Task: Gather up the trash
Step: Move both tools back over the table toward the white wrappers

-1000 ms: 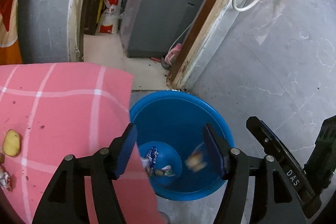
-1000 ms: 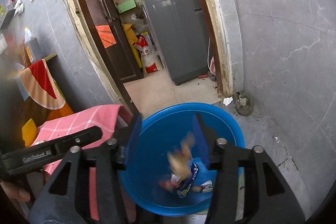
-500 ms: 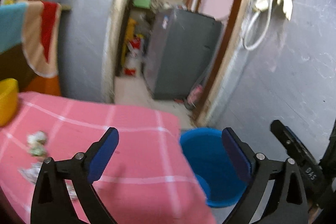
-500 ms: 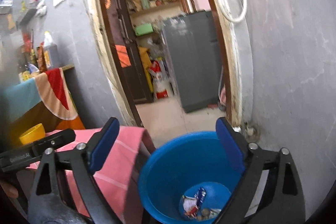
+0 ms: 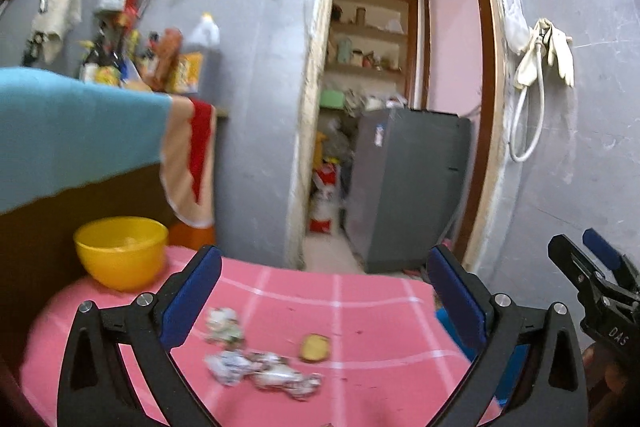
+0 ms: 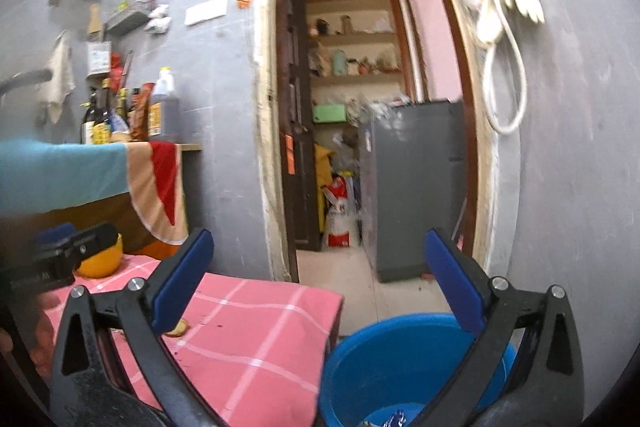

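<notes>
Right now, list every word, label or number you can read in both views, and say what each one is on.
"DAS": white letters on the black body of the right gripper, at the right edge of the left wrist view.
White lettering on the left gripper body, right wrist view: too blurred to read.
Sticker on the grey appliance: too small to read.
Red and white sack print: unreadable.
Bottle labels on the counter: blurred.

The left wrist camera looks almost level over the pink checked tablecloth (image 5: 360, 311), close above it, facing the grey wall and the doorway (image 5: 404, 107). The right wrist camera sits further to the right, facing the same doorway (image 6: 360, 107), with the blue bucket (image 6: 400, 359) close below it. Both views share the tablecloth (image 6: 256, 327), the yellow bowl (image 5: 120, 251), the grey appliance (image 5: 404, 187) and the hanging hose (image 5: 528, 123).
</notes>
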### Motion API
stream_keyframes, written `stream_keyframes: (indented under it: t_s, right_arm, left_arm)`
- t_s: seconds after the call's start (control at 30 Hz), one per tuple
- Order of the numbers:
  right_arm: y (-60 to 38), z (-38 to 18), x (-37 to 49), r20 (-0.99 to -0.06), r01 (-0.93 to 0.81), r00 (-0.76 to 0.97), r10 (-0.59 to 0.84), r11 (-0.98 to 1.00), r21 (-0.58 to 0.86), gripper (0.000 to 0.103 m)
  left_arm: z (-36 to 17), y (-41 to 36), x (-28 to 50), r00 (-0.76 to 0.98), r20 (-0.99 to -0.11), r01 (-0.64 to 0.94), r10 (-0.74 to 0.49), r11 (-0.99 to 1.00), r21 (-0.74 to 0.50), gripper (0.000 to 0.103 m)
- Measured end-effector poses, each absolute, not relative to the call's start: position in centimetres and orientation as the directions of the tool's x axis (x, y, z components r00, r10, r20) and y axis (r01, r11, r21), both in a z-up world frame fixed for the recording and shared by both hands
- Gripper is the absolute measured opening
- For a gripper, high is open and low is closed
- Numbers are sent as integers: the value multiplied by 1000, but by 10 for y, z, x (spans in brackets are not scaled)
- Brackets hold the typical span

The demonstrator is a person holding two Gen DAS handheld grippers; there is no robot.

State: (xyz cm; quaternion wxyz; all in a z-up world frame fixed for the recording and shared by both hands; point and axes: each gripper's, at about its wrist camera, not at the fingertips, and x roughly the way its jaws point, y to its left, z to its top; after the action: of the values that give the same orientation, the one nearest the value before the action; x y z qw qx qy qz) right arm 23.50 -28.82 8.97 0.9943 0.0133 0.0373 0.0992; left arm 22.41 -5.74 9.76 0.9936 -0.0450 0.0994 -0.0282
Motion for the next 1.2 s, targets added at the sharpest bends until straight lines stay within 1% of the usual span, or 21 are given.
stream_keyframes:
  t_s: [0.13,0.3,0.47,0.57,0.7,0.77,0.97,1.1,1.2]
  right_arm:
    - [-264,91,223,-30,-236,972,235,971,-24,103]
    - [-237,91,215,-4,-269,963,270,958,-99,103]
    - [-213,87,220,-40,-320,947,317,938,-132,103]
    - [-204,82,222,-67,-340,940,333,929,-146,103]
    - [-192,74,234,-143,-357,931,337,922,-152,103]
    - [-187,68,244,-199,-367,920,336,918,-147,103]
    - [-177,52,263,-340,-431,861,378,898,-93,103]
    - [-168,43,273,-415,-473,814,406,879,-67,103]
    - [-160,35,280,-466,-506,775,427,861,-53,103]
  left_arm:
    - [97,-45,207,988,-153,19,-26,999,-50,101]
    - [91,-27,194,989,-147,-14,11,1000,-18,101]
    - [81,-5,191,980,-195,-37,37,999,5,101]
    - [72,10,194,969,-243,-49,46,999,-3,101]
    - [58,28,198,947,-318,-66,53,997,-33,101]
    - [53,34,201,934,-353,-65,46,997,-43,101]
    - [40,41,211,883,-470,-29,8,999,-37,101]
    - [30,42,220,841,-540,8,-46,997,-72,101]
    - [26,42,227,815,-574,26,-84,994,-109,99]
